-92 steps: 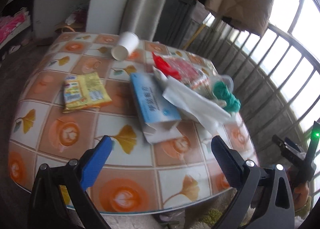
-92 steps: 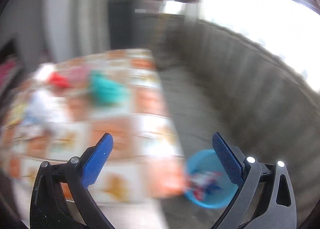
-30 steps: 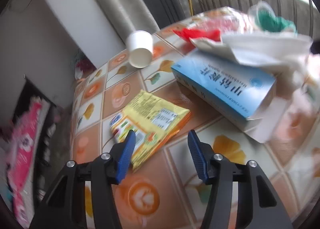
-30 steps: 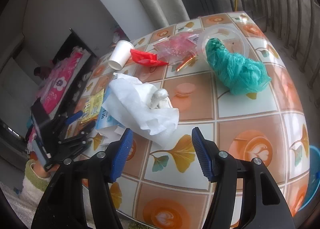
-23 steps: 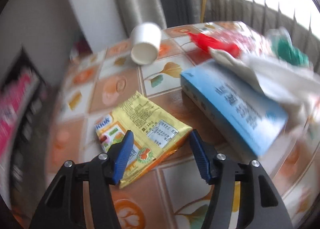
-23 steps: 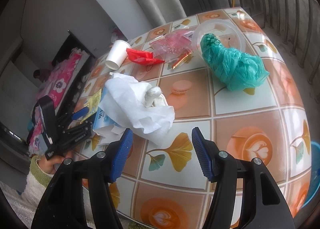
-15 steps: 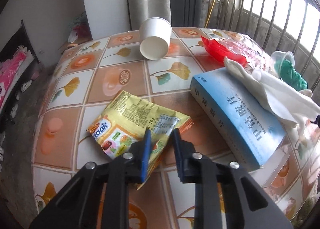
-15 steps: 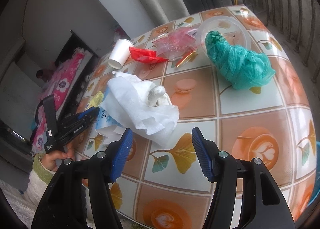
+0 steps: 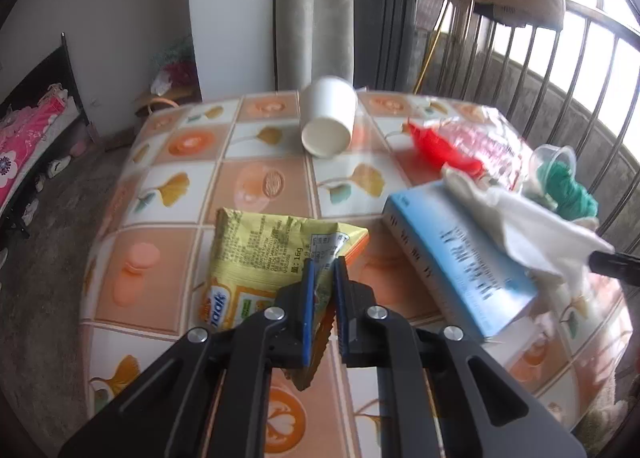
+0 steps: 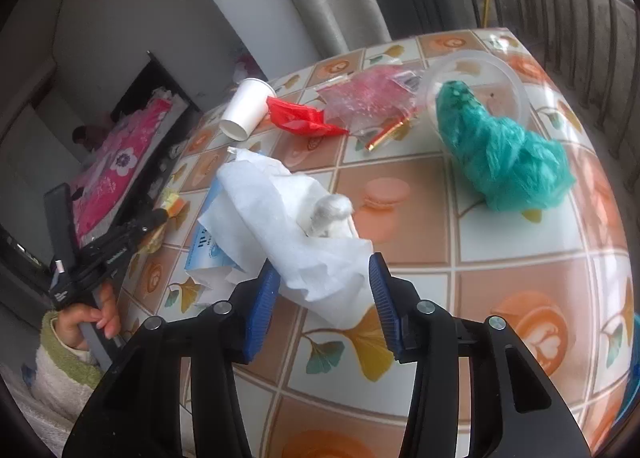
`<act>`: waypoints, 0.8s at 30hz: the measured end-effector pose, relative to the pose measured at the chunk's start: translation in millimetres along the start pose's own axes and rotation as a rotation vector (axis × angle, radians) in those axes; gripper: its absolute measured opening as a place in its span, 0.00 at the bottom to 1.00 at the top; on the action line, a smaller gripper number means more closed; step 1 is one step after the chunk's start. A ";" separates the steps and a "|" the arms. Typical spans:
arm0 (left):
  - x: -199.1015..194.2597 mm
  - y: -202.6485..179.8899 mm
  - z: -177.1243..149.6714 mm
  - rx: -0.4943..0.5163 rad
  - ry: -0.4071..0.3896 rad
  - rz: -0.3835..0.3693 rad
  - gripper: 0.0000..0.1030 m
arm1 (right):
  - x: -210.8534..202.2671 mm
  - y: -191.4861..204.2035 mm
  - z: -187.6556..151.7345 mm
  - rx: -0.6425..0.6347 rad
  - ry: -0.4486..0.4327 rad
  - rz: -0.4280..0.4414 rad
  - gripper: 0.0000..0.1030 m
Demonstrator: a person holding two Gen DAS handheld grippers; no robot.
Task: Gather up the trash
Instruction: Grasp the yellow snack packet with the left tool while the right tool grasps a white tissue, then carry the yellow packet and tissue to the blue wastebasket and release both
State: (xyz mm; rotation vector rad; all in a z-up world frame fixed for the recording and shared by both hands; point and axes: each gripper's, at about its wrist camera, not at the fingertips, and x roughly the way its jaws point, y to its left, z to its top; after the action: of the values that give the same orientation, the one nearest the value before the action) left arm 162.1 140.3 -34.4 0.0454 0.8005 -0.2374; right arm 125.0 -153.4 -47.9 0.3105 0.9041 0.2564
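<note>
My left gripper (image 9: 322, 270) is shut on the corner of a yellow snack packet (image 9: 260, 254) that lies on the tiled table (image 9: 256, 186); it also shows in the right wrist view (image 10: 160, 214). My right gripper (image 10: 320, 278) is open, its jaws on either side of the near edge of a crumpled white tissue (image 10: 288, 218). The tissue lies on a blue box (image 9: 460, 254). A white paper cup (image 9: 328, 124) lies on its side. A red wrapper (image 10: 300, 118), a clear pink bag (image 10: 368, 98) and a green plastic bag (image 10: 500, 150) lie farther back.
A clear plastic lid (image 10: 480, 74) lies under the green bag. A grey pillar (image 9: 312, 10) and a metal railing (image 9: 540, 78) stand behind the table. A pink bedspread (image 10: 120, 162) lies at the left. A blue bin edge (image 10: 634, 378) shows low right.
My left gripper has closed on the yellow packet's corner. My right gripper has moved in over the white tissue's edge, still open.
</note>
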 end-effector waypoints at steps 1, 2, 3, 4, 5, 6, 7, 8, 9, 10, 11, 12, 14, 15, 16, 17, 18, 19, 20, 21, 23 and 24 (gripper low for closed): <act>-4.5 -0.2 1.6 -0.004 -0.010 -0.002 0.08 | 2.7 0.2 0.7 -0.002 0.007 0.000 0.31; -8.3 -0.6 2.5 -0.008 -0.018 -0.003 0.08 | 5.2 0.1 0.3 0.000 0.017 0.002 0.27; -12.4 -1.3 3.5 -0.010 -0.025 -0.003 0.08 | 6.1 0.5 -0.3 0.001 0.021 0.004 0.17; -15.8 -2.1 4.4 -0.012 -0.031 -0.004 0.08 | 5.7 1.4 -1.3 0.001 0.023 0.007 0.10; -18.7 -3.0 4.8 -0.012 -0.036 -0.006 0.08 | 4.9 2.3 -2.1 -0.001 0.022 0.012 0.08; -22.6 -4.5 5.1 -0.011 -0.043 -0.007 0.08 | 2.3 3.6 -3.4 -0.005 0.019 0.018 0.03; -24.4 -5.1 5.4 -0.009 -0.047 -0.007 0.08 | -1.4 5.4 -4.6 -0.011 0.011 0.019 0.02; -26.2 -6.0 5.5 -0.007 -0.050 -0.007 0.08 | -5.3 7.8 -5.2 -0.019 0.003 0.022 0.02; -28.1 -7.2 5.9 -0.004 -0.053 -0.009 0.08 | -8.4 10.9 -5.7 -0.027 -0.003 0.027 0.01; -29.7 -8.2 6.0 -0.001 -0.054 -0.012 0.08 | -12.9 14.9 -6.2 -0.038 -0.010 0.031 0.01; -31.5 -9.6 6.0 0.001 -0.058 -0.014 0.09 | -15.7 17.6 -5.9 -0.046 -0.016 0.038 0.01; -32.7 -10.1 5.7 0.002 -0.059 -0.016 0.09 | -20.6 22.2 -5.7 -0.056 -0.027 0.058 0.01; -35.5 -11.5 6.3 0.003 -0.064 -0.021 0.09 | -32.7 30.5 -4.6 -0.075 -0.059 0.113 0.00; -38.0 -12.4 6.9 0.002 -0.069 -0.025 0.09 | -37.0 34.0 -3.4 -0.085 -0.073 0.131 0.00; -39.7 -12.3 7.3 0.002 -0.073 -0.029 0.09 | -42.9 38.4 -1.5 -0.095 -0.091 0.155 0.00; -41.6 -12.5 8.1 0.000 -0.077 -0.032 0.09 | -48.5 42.0 1.2 -0.100 -0.107 0.176 0.00; -44.4 -12.9 9.2 0.000 -0.082 -0.036 0.09 | -52.5 45.2 3.5 -0.103 -0.120 0.190 0.00; -47.6 -13.6 10.3 -0.001 -0.090 -0.041 0.08 | -56.4 47.6 6.1 -0.105 -0.134 0.204 0.00; -50.7 -14.3 11.6 -0.002 -0.097 -0.048 0.08 | -63.5 49.2 9.8 -0.103 -0.154 0.221 0.00; -56.0 -15.8 13.5 -0.004 -0.110 -0.058 0.08 | -67.2 49.5 12.8 -0.099 -0.167 0.232 0.00; -62.8 -17.7 16.7 -0.007 -0.125 -0.077 0.09 | -78.7 45.6 18.9 -0.075 -0.201 0.266 0.00; -68.8 -19.7 19.2 -0.017 -0.139 -0.105 0.09 | -81.3 42.3 21.9 -0.061 -0.213 0.281 0.00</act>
State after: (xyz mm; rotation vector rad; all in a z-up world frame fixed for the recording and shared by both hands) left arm 125.0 132.0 29.2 -0.0290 0.6676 -0.3296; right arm 90.5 -145.7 39.5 0.4007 0.6400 0.5003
